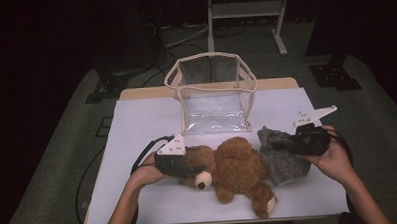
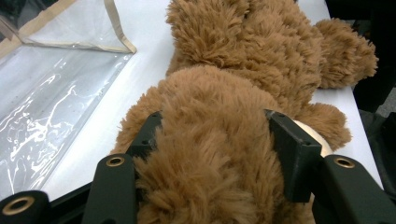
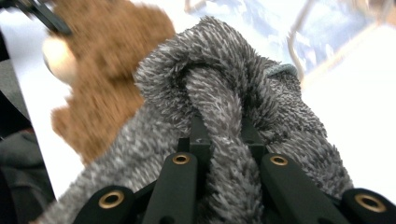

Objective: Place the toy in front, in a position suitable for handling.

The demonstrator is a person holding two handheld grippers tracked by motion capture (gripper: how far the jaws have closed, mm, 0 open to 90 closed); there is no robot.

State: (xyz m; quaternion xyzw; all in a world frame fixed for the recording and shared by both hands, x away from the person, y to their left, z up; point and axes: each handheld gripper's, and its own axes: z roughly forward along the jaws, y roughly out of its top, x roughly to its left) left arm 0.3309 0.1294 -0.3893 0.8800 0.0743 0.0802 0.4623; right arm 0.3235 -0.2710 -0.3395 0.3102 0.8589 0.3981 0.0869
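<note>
Fluffy brown teddy bear [image 2: 219,154], grey fuzzy cloth [image 3: 224,116]

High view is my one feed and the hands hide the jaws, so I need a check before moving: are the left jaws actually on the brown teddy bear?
Observer: Yes. In the left gripper view the left gripper has its jaws pressed into the fur on both sides of the teddy bear.
Operator: And the right one on the grey piece?
Observer: The right gripper has its jaws shut on a bunched fold of the grey fuzzy cloth.
Operator: Is the bag close to the bear?
Observer: The clear bag lies just beside the bear, tan trim toward it.
</note>
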